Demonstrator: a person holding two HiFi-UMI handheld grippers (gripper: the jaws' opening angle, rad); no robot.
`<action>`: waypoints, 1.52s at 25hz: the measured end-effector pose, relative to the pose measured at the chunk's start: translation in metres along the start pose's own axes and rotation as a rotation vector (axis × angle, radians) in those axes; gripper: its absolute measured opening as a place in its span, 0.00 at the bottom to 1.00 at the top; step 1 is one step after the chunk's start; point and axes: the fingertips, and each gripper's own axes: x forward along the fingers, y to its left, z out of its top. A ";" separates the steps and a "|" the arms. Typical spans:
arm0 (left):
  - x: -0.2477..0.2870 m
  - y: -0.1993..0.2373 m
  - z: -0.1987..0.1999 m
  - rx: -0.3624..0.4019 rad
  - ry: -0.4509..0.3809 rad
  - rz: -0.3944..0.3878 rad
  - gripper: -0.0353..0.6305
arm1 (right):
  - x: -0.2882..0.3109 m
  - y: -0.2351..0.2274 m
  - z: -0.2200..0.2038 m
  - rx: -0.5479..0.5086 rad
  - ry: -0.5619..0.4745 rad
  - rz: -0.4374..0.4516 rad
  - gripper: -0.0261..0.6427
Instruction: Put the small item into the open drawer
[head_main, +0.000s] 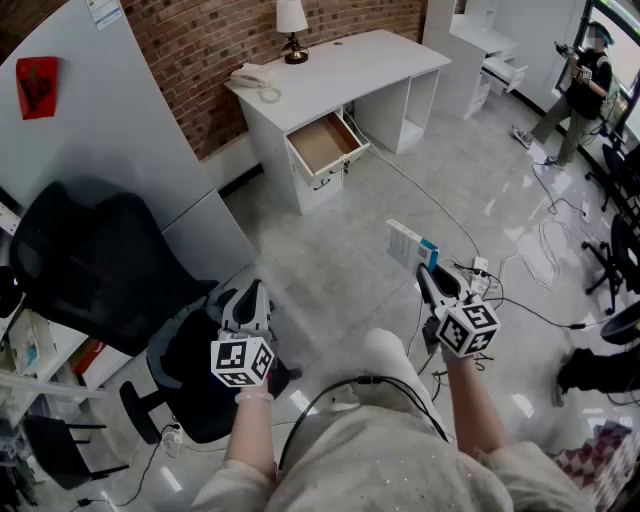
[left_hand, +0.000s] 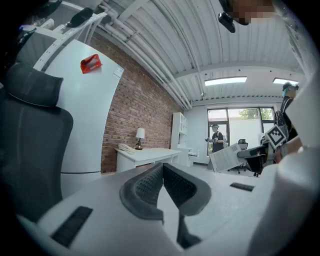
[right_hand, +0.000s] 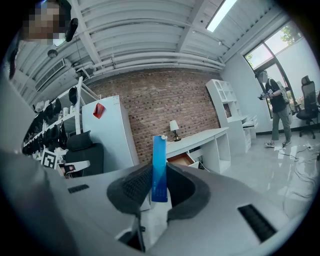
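My right gripper (head_main: 430, 277) is shut on a small flat box (head_main: 410, 245), white with a blue edge, which stands upright between the pads (right_hand: 159, 167). The box also shows from the left gripper view (left_hand: 225, 157). My left gripper (head_main: 250, 297) hangs lower left with nothing in it, and its jaws meet (left_hand: 162, 172). The open drawer (head_main: 325, 143) with a bare wooden bottom sticks out of the white desk (head_main: 340, 65) some way ahead across the floor. It also shows in the right gripper view behind the box (right_hand: 182, 160).
A lamp (head_main: 291, 25) and a telephone (head_main: 252, 75) stand on the desk. A black office chair (head_main: 90, 270) is at the left. Cables (head_main: 540, 250) trail over the glossy floor at the right. A person (head_main: 580, 85) stands at the far right.
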 end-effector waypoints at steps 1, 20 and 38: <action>0.005 -0.001 0.000 0.004 0.002 -0.002 0.06 | 0.004 -0.004 0.001 0.001 -0.002 0.000 0.17; 0.198 0.021 0.036 -0.018 -0.032 0.036 0.06 | 0.175 -0.099 0.039 -0.070 0.048 0.090 0.17; 0.300 0.031 0.023 -0.013 0.021 0.101 0.06 | 0.266 -0.170 0.056 -0.029 0.093 0.141 0.17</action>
